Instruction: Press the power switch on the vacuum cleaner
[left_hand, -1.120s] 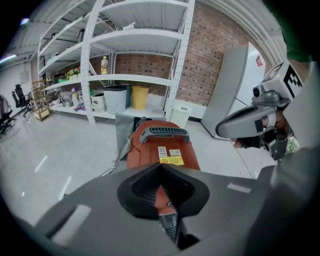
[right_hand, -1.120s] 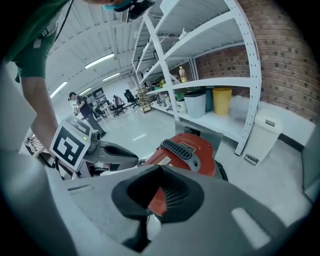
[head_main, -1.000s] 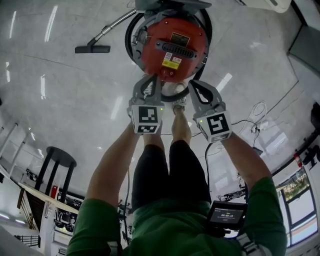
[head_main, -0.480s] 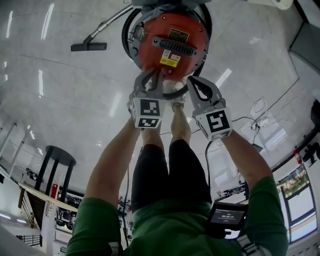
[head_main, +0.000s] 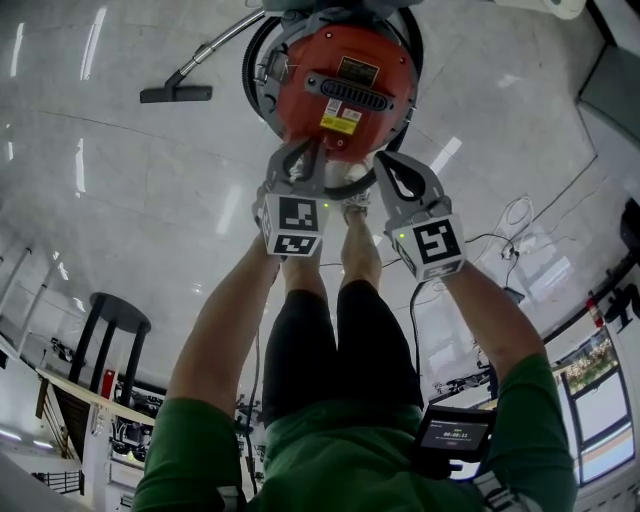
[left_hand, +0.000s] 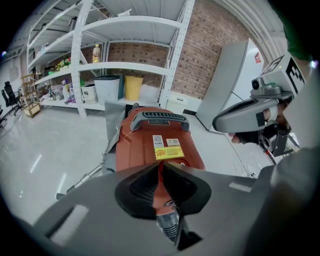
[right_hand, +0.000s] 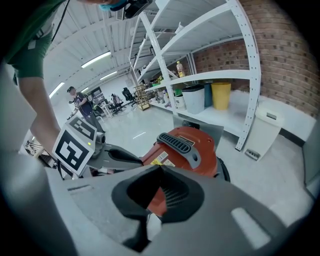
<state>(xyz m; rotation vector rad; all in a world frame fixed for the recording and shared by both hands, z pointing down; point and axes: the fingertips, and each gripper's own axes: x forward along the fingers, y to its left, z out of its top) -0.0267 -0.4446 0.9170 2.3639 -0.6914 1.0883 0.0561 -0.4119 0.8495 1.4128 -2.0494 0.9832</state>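
Glossy grey warehouse floor (head_main: 120, 230). Left gripper (head_main: 303, 152): jaws pressed together, empty, tips at the red vacuum cleaner's (head_main: 345, 70) near edge. Right gripper (head_main: 388, 168): same, alongside. Approach step, probably; next, press a tip onto the switch.

The glossy pale floor (head_main: 150, 200) reflects light streaks. White shelves (left_hand: 125, 65) stand against a brick wall (left_hand: 210, 55). A black stool (head_main: 115, 325) stands apart.

Open floor (head_main: 120, 200) beside vacuum cleaner (head_main: 345, 85); nozzle (head_main: 176, 94) well apart, head view's left.
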